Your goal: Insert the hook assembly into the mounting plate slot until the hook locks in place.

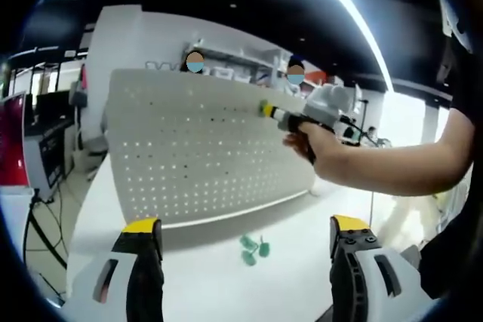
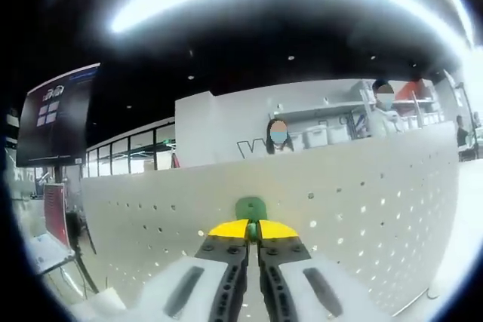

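White perforated mounting plate (image 1: 204, 148), standing upright on a white table (image 1: 226, 277), spanning the middle of the left gripper view; seen close up in the right gripper view as a wall of small holes (image 2: 355, 186). Several people standing behind the plate's top edge.

Right gripper (image 2: 253, 230): jaws almost fully closed, yellow tips pinching a green hook assembly (image 2: 250, 209), whose rounded head rises just above the tips, near or against the plate face; actual contact not discernible. Same gripper seen from the side in the left gripper view (image 1: 268, 110), held in the person's hand (image 1: 317, 141), tip at the plate's upper right area.

Left gripper (image 1: 245, 235): jaws wide apart, holding nothing, hovering low over the table in front of the plate.

Spare green hooks (image 1: 254, 249): small cluster lying loose on the table, just before the plate's lower edge, between the left jaws in that view.

Step in hand, as judged: seating the hook in a slot. Best done by lining the hook's back up with one hole, pressing square to the plate, and keeping the pinch firm until locked.

Left gripper view gives the plate's whole outline, the approach from the side and the spares; right gripper view gives the hook itself and the hole pattern around it.
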Tool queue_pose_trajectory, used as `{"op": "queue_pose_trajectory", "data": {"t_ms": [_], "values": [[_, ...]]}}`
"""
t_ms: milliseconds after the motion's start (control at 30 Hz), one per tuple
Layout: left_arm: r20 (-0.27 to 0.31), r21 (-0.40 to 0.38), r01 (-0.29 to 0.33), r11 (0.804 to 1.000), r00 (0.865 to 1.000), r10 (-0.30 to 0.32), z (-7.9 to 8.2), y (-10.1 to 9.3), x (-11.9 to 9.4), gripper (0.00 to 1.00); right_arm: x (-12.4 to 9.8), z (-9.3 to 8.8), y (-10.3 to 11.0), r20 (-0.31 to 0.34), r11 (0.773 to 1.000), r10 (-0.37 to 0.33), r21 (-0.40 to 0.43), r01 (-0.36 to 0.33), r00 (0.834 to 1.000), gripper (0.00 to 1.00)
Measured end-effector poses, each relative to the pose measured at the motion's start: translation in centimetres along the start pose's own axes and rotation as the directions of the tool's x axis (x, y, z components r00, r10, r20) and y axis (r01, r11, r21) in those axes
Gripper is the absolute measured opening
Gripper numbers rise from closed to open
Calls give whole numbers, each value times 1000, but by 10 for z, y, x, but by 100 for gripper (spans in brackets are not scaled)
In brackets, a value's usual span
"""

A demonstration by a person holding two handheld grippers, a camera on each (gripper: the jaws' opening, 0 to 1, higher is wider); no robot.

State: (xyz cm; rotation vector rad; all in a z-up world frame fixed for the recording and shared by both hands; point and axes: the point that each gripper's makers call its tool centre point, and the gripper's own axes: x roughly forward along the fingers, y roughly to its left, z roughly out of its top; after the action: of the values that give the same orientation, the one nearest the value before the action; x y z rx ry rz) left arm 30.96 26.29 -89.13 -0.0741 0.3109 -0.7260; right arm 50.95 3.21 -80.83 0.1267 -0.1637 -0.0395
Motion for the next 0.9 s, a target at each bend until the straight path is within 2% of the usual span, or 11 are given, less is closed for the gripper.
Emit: {"op": "queue_pose_trajectory", "data": {"t_ms": [267,400,733,900], "values": [[15,2,13,1000,1000,-13,2,-5,1,93,0,-1,1,-45,1000,16,-5,-16,999,1],[-7,1,19,1000,1000,-19,-4,-6,2,94,0,-1,2,-60,1000,24,-9,-25,998,3],[-34,0,1,1000,999,-1,-9,-2,0,95,0,-2,4,-70,999,32,-10,-33,997,7],[-36,0,-6,1000,999,6,-8,-1,0,95,-2,9,2,-51,1000,24,4,-23,998,10]]}}
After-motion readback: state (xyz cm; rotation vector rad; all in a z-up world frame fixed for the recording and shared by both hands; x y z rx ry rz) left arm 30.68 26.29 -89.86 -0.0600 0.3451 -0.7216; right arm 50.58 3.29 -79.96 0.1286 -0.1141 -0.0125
